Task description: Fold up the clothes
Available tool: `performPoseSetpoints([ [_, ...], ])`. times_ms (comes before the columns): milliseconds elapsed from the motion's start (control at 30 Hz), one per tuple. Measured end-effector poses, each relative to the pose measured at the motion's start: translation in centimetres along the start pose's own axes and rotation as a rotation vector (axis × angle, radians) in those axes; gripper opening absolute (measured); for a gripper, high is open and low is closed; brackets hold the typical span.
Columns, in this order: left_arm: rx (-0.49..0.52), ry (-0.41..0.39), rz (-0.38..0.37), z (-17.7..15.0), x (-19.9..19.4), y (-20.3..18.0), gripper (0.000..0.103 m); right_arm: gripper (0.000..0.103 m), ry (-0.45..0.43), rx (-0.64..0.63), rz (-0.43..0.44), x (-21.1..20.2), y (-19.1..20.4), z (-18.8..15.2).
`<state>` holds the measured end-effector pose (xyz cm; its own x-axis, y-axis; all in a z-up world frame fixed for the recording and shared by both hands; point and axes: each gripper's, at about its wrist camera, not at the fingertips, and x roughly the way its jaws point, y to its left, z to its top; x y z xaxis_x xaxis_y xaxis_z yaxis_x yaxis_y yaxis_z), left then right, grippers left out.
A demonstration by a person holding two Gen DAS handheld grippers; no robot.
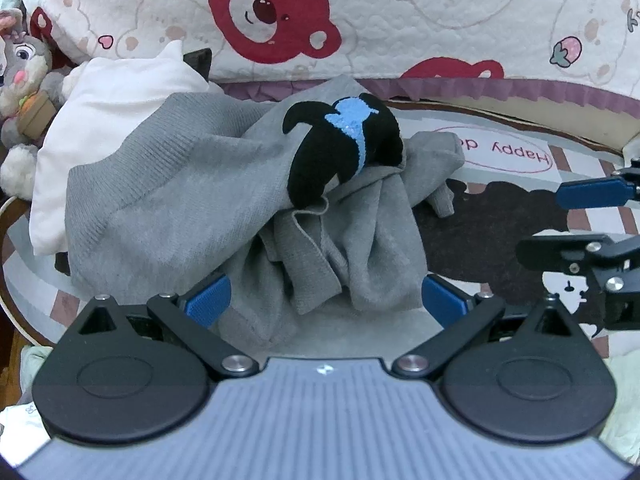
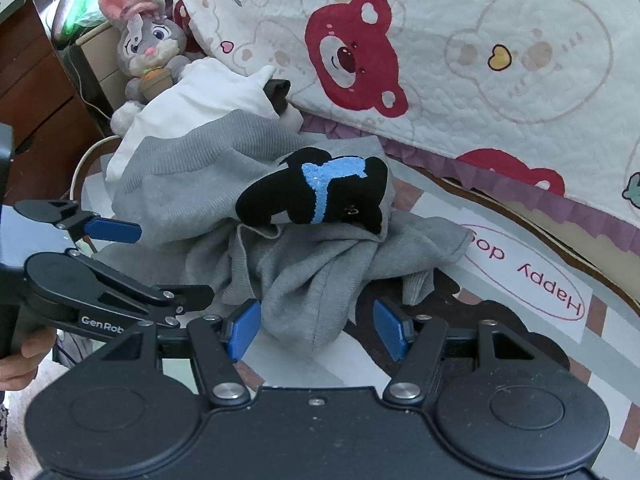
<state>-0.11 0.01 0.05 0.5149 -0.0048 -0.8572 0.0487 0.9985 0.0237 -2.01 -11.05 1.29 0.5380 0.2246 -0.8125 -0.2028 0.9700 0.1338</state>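
Grey knit sweater (image 1: 224, 200) lies crumpled just ahead of both wide, empty grippers, its bulk stretching away to the left of the left gripper (image 1: 324, 300), while the right gripper (image 2: 320, 330) straddles its nearest loose fold, arguably the closer one

Honestly not much room on the far side: the bear-print quilt (image 1: 400, 20) walled off the whole back, and a white pillow (image 1: 100, 120) plus a plush rabbit (image 2: 148, 52) crowded the far left corner. The crumpled grey sweater (image 1: 180, 200) heaped up in the middle, its near folds sitting right between the spread fingers of both the left gripper (image 1: 326, 300) and the right gripper (image 2: 316, 328). Open space was to the right, on the striped "Happy dog" mat (image 2: 540, 292), flat and bare. A wooden drawer unit (image 2: 36, 92) boxed in the left edge.
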Motion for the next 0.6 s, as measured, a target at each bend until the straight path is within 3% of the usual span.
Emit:
performPoseSetpoints([
  [600, 0.009, 0.020, 0.004, -0.73, 0.44, 0.53, 0.103, 0.068, 0.008, 0.021, 0.010, 0.39, -0.38, -0.59],
])
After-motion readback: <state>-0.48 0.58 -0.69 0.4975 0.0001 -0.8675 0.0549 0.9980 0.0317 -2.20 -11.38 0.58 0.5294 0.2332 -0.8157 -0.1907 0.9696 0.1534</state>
